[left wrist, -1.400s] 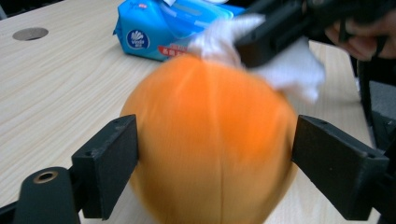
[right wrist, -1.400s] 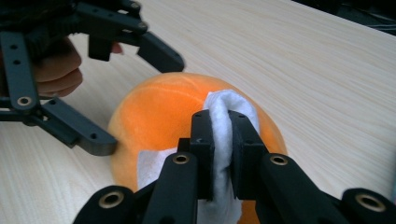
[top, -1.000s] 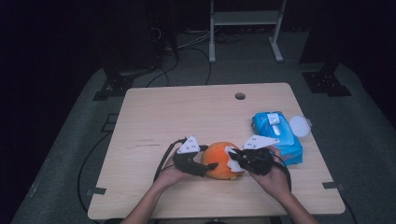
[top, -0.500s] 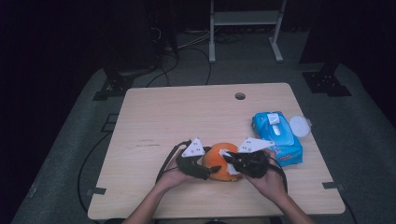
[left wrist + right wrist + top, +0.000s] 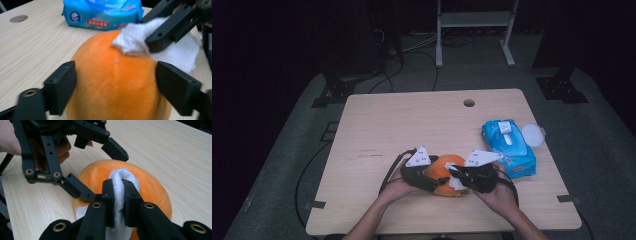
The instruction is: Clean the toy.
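An orange plush ball (image 5: pixel 447 163) rests on the table near the front edge. My left gripper (image 5: pixel 436 176) straddles it, one pad on each side (image 5: pixel 110 65), and the jaws have just been opening a little with the ball still between them. My right gripper (image 5: pixel 456 175) is shut on a folded white wipe (image 5: pixel 120 177) and holds it against the top of the ball (image 5: pixel 150 192). In the left gripper view the wipe (image 5: pixel 132 40) lies on the ball's upper right, under the right gripper's fingers (image 5: pixel 162 35).
A blue pack of wet wipes (image 5: pixel 509 150) lies to the right of my hands, with its white round lid (image 5: pixel 532 135) flipped open. A cable hole (image 5: pixel 469 103) sits near the wooden table's far edge (image 5: pixel 432 94).
The right gripper with the wipe has shifted slightly leftward over the top of the ball. The left hand has stayed in place.
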